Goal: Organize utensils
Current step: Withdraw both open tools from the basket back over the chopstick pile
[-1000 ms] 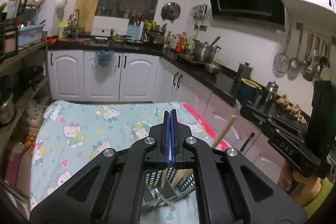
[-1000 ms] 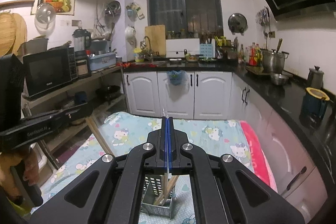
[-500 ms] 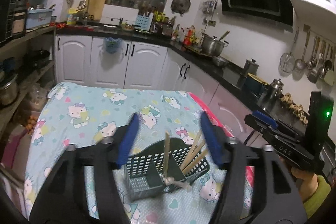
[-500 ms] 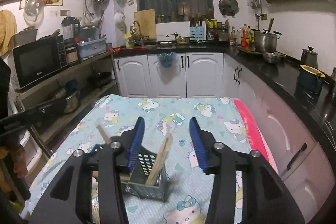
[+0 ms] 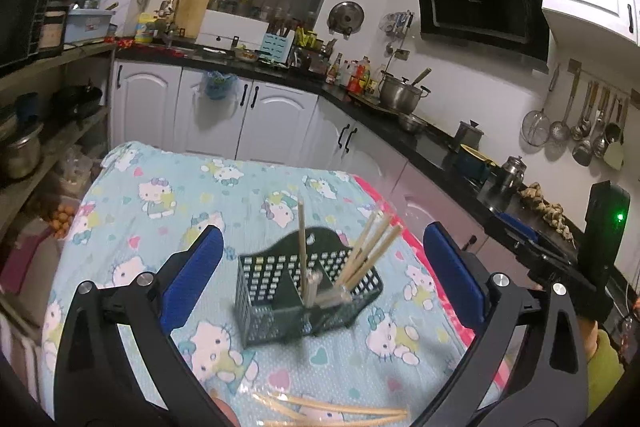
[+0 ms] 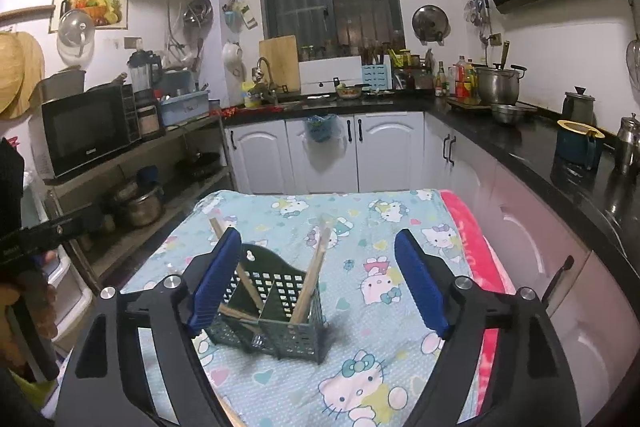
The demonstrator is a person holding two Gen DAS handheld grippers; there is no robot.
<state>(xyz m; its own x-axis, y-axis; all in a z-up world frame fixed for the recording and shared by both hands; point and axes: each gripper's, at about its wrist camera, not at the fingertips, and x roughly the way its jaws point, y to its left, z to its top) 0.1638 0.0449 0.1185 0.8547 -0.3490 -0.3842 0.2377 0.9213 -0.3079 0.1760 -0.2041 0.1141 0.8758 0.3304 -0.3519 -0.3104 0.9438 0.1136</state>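
A dark green mesh utensil basket (image 5: pixel 280 303) (image 6: pixel 280 327) stands on the table under a Hello Kitty cloth (image 5: pixel 180 195) (image 6: pixel 360 215). Wooden chopsticks (image 5: pixel 366 251) (image 6: pixel 316 267) lean in its compartments, and some metal utensils lie low inside. More loose chopsticks (image 5: pixel 332 409) lie on the cloth at the near edge. My left gripper (image 5: pixel 322 239) hovers just short of the basket, its jaws opening wide and its blue pads (image 5: pixel 192 279) touching nothing. My right gripper (image 6: pixel 318 239) is likewise opening, the basket below and ahead between its pads without contact.
A black counter (image 6: pixel 560 163) with pots and kettles runs along the right. Open shelves (image 6: pixel 132 179) with a microwave and pans stand to the left. White cabinets (image 5: pixel 256 123) lie beyond the table's far end. A pink cloth edge (image 6: pixel 476 247) marks the table's right side.
Both grippers went from shut to wide open. Both moved forward and down toward the basket, which now shows fully between the fingers.
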